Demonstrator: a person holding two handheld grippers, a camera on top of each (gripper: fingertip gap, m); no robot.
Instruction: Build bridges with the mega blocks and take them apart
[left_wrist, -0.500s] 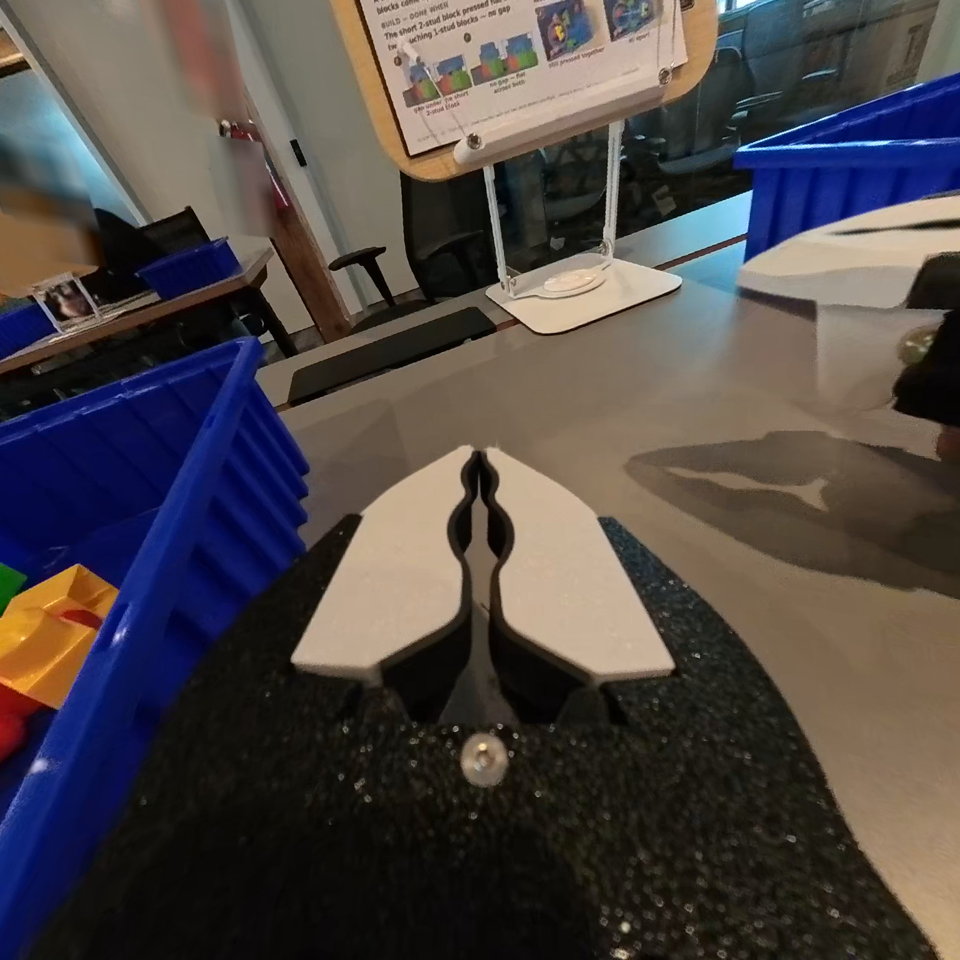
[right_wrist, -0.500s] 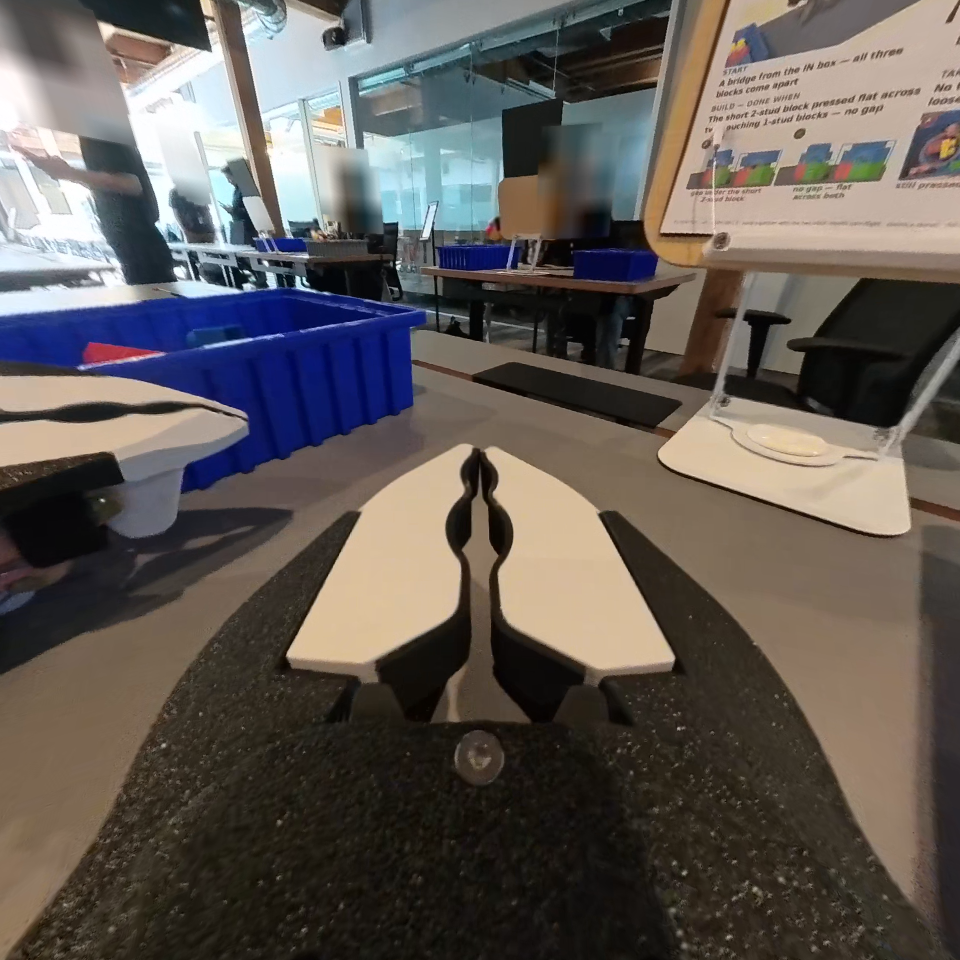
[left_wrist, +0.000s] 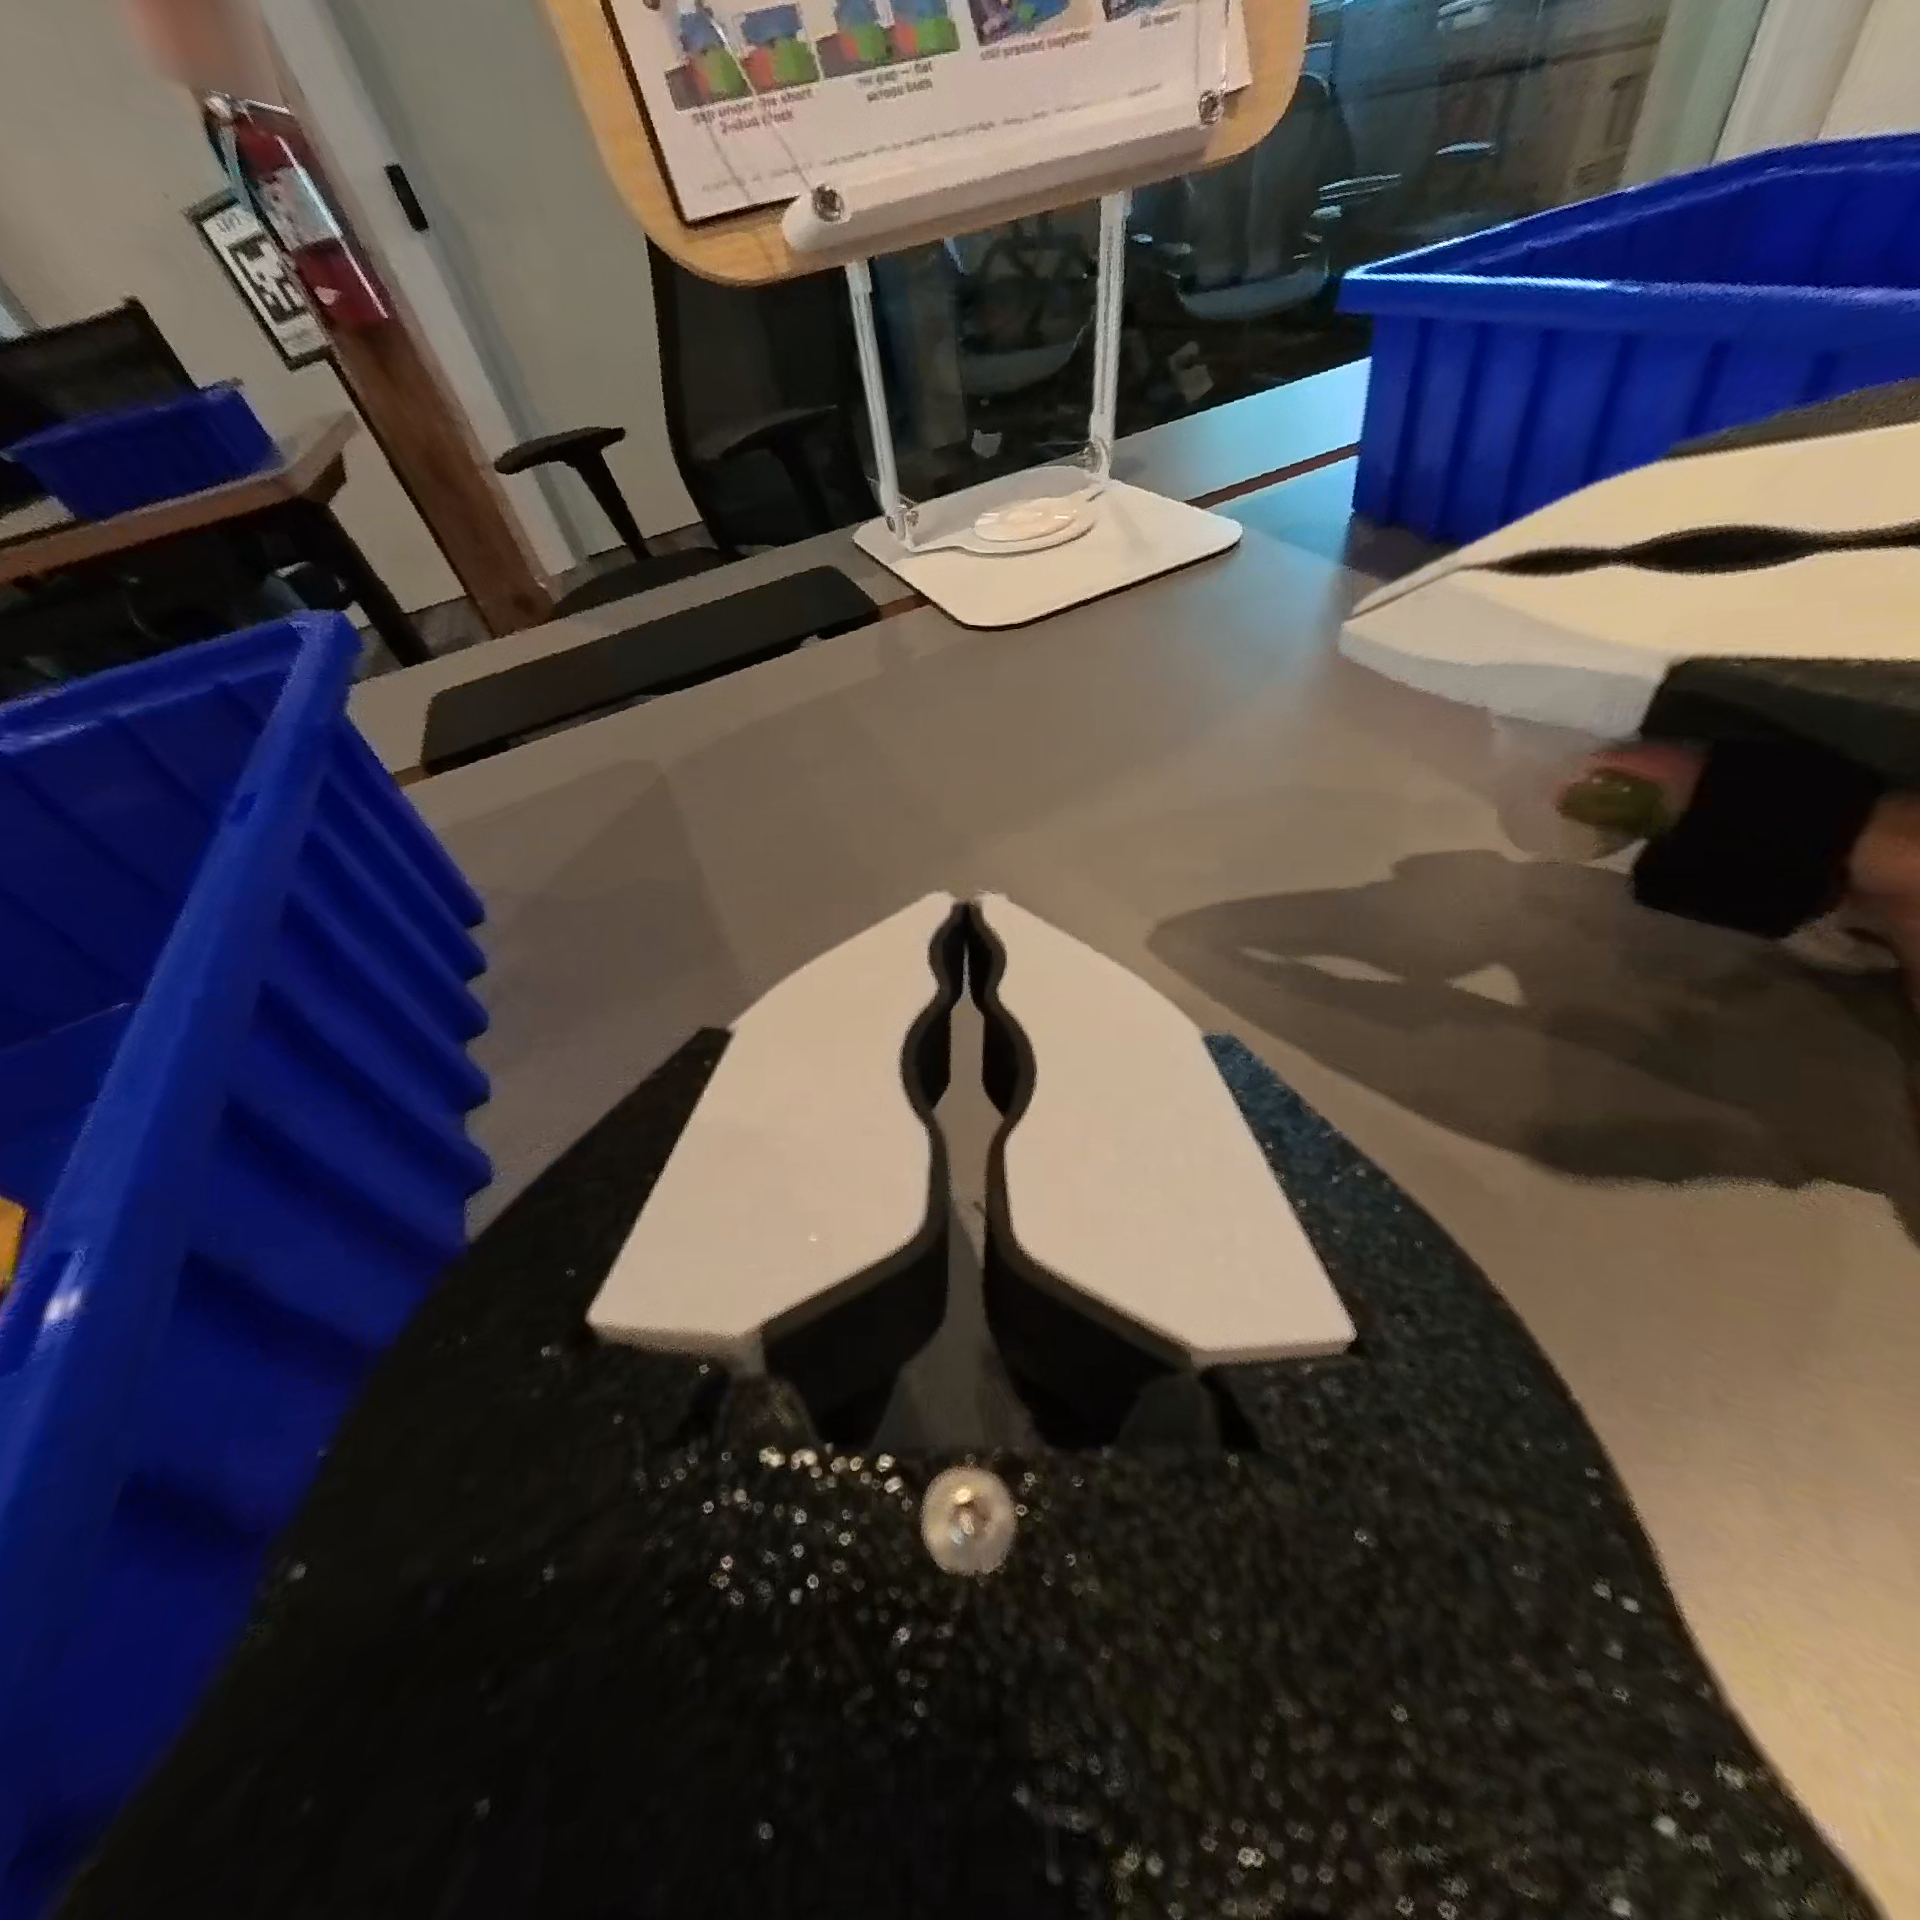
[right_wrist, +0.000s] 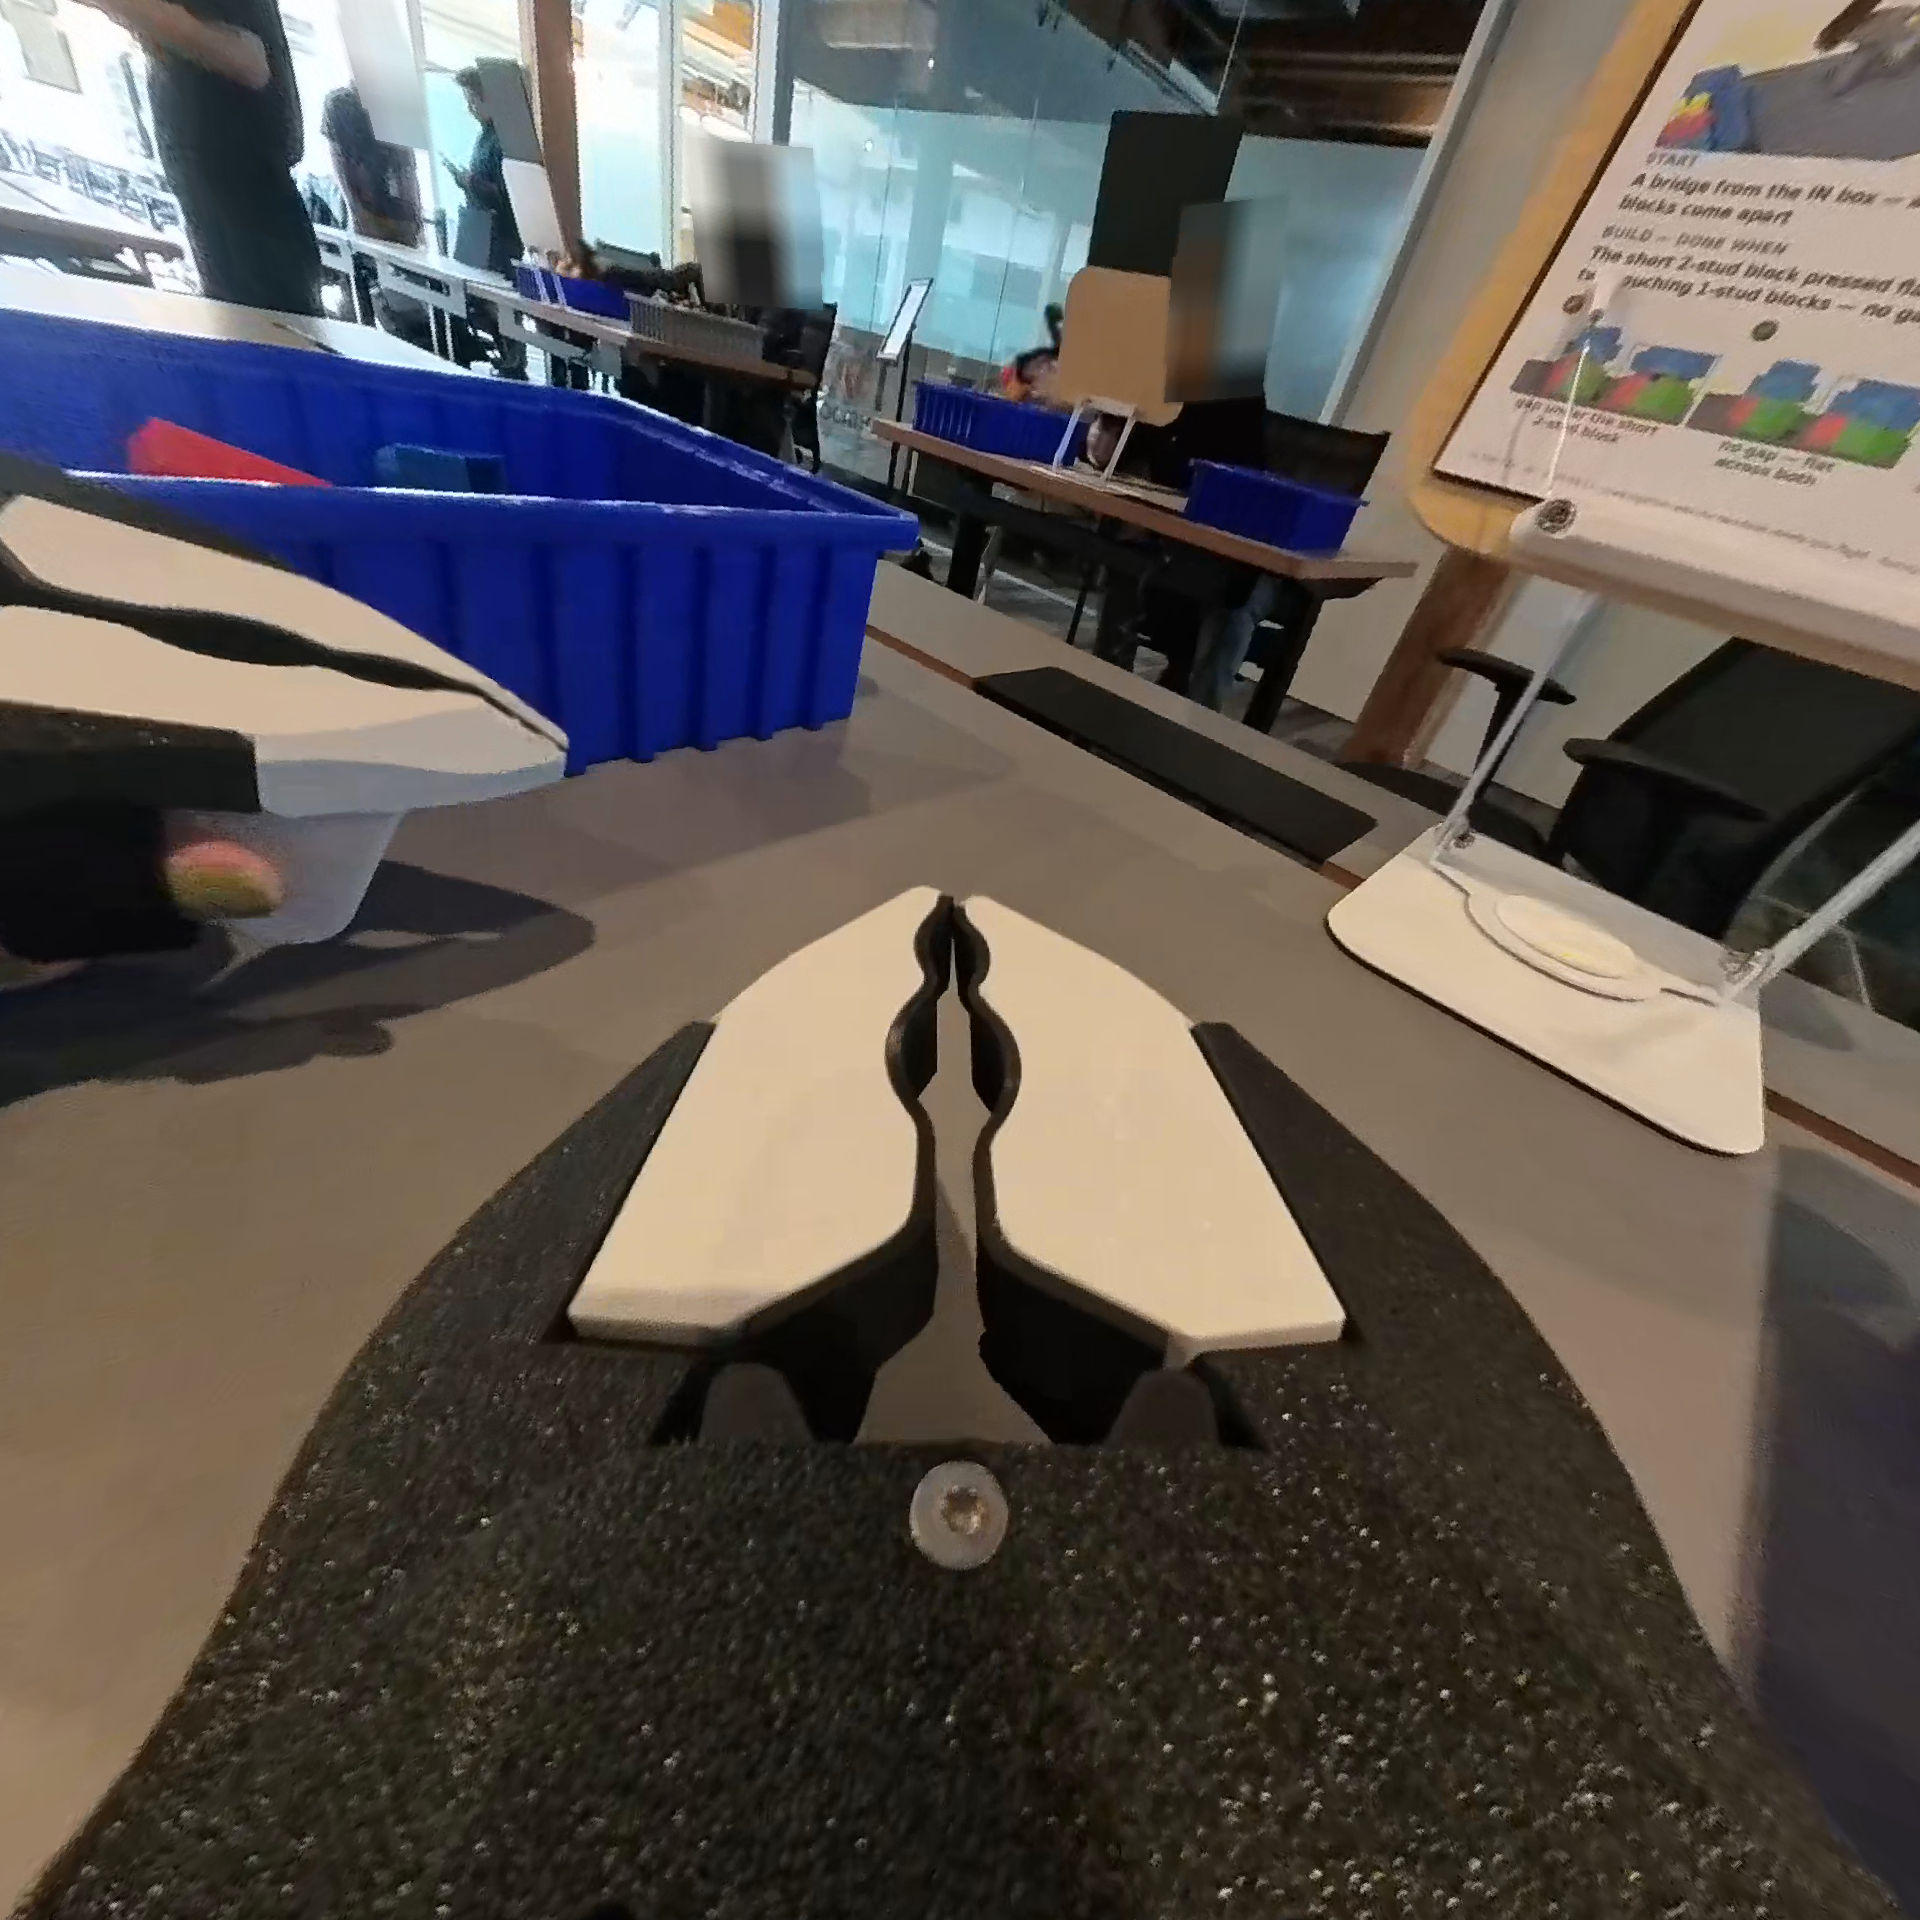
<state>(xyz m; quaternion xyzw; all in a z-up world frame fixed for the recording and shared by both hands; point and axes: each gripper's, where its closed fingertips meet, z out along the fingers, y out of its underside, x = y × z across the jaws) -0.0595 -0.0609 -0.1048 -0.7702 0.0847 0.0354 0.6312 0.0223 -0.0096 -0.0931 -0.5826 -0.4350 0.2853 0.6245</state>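
Observation:
My left gripper (left_wrist: 966, 906) is shut and empty, low over the grey table, beside the wall of a blue bin (left_wrist: 208, 1039) on its left. My right gripper (right_wrist: 953, 902) is shut and empty over the table. Each shows in the other's view: the right one (left_wrist: 1361, 623) at the right edge, the left one (right_wrist: 551, 738) at the left edge, both with fingers together. A red block (right_wrist: 208, 457) and a blue block (right_wrist: 442, 468) lie in the blue bin (right_wrist: 644, 603) seen in the right wrist view. No blocks are on the table.
An instruction board on a white stand (left_wrist: 1049, 540) stands at the table's far edge; it also shows in the right wrist view (right_wrist: 1558, 997). A second blue bin (left_wrist: 1621, 343) sits at the far right. A black pad (left_wrist: 644, 655) lies beyond the edge. People and desks are behind. One gripper's finger ends stand about 10 cm off the other's. The blue block (right_wrist: 442, 468) lies some 35 cm from my left tips, 45 cm from my right tips.
The left view has tilted down and moved forward: the yellow block in the left bin is out of sight. The right gripper reaches farther into the left view. Both stay shut.

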